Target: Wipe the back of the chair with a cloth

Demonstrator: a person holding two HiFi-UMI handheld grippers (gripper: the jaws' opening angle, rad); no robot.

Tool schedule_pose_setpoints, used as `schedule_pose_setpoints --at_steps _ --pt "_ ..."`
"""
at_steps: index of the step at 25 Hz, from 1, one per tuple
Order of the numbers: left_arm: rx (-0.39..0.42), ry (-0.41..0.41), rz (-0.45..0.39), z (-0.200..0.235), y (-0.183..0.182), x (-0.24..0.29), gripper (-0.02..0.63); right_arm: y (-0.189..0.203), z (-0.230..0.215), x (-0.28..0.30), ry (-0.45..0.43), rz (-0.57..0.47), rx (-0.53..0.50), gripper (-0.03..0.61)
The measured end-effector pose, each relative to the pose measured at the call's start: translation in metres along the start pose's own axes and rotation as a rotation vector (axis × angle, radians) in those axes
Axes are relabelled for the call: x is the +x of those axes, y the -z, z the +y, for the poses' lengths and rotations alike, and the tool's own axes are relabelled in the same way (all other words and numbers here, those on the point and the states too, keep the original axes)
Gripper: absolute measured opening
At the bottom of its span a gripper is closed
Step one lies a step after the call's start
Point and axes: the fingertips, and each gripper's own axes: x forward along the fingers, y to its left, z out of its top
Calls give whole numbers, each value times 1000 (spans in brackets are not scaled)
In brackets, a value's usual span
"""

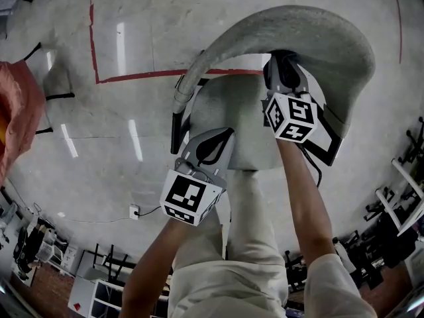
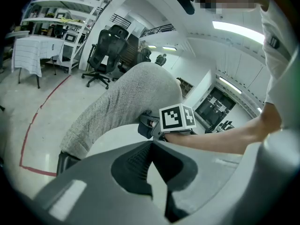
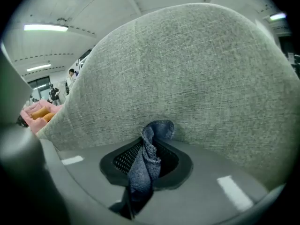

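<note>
The chair's grey fabric back (image 1: 298, 38) curves round its pale seat (image 1: 238, 124). My right gripper (image 1: 283, 68) is shut on a blue-grey cloth (image 3: 147, 158). The cloth's bunched top presses against the inner face of the chair back (image 3: 187, 78), low down near the seat. In the left gripper view the cloth (image 2: 144, 124) shows as a dark wad between the right gripper's marker cube (image 2: 177, 118) and the chair back (image 2: 122, 102). My left gripper (image 1: 217, 141) hangs over the seat's near edge with its jaws together and nothing held.
Red tape (image 1: 165, 75) marks the glossy floor beyond the chair. A pink-orange bundle (image 1: 16, 111) lies at the far left. The person's light trousers (image 1: 245, 244) stand right behind the seat. A black office chair (image 2: 105, 50) and shelves stand farther off.
</note>
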Motion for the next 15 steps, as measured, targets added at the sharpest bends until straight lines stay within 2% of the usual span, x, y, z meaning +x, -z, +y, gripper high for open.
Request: schedule_pose_setpoints --at_steps 10,15 --pt "-21 -10 -9 8 3 -8 1 5 59 14 -220 28 -104 71" --pt "-19 -23 -18 11 5 -12 1 8 84 12 -351 53 -200 71"
